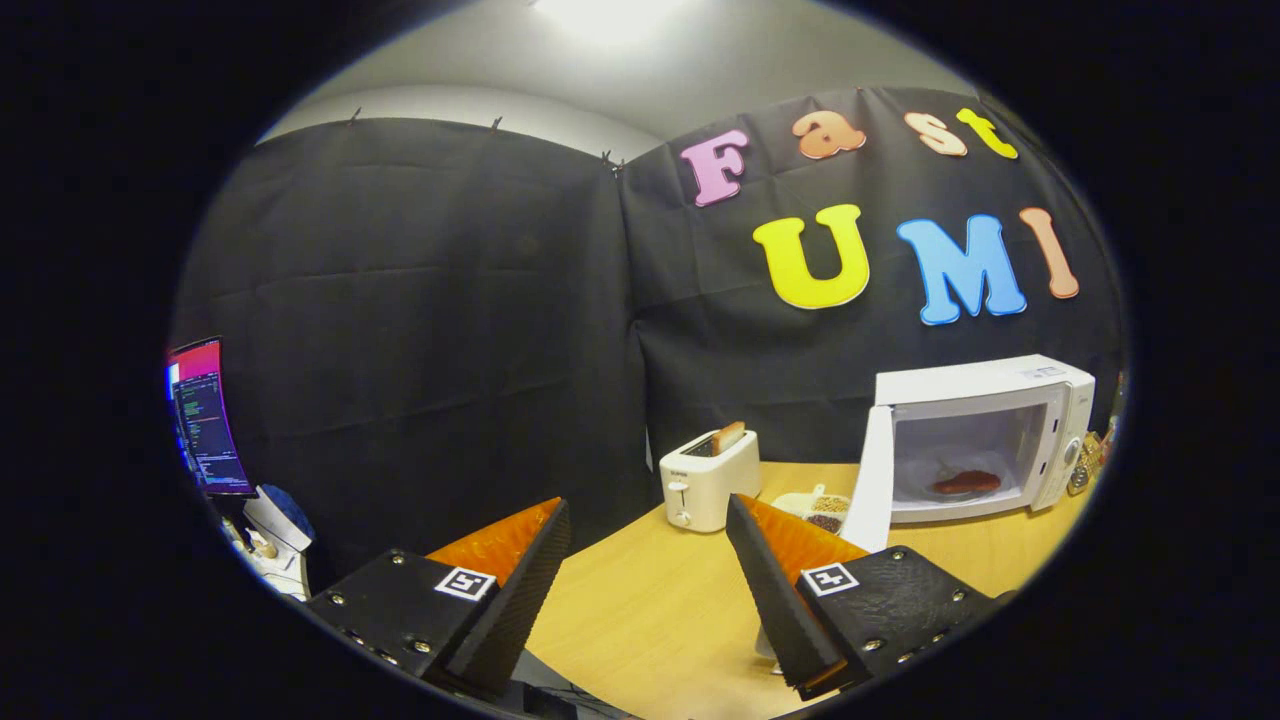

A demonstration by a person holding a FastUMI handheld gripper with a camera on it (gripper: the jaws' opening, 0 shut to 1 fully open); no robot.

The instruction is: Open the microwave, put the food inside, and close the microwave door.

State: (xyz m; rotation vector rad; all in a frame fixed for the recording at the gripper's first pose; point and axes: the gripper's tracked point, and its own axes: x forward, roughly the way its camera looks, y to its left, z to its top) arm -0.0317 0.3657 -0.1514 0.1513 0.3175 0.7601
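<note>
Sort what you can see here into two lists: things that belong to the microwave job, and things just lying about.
Belongs to the job:
microwave, its door swung open
food lying inside it
gripper, jaws open and holding nothing

Just lying about:
toaster with a slice sticking up
small dishes beside the door
monitor

bright ceiling glare, fisheye-warped edges

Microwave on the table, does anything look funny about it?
The white boxy microwave stands with its door swung wide open, and a flat reddish-brown piece of food lies inside. The hand-held gripper is open, well short of it, holding nothing.
</note>
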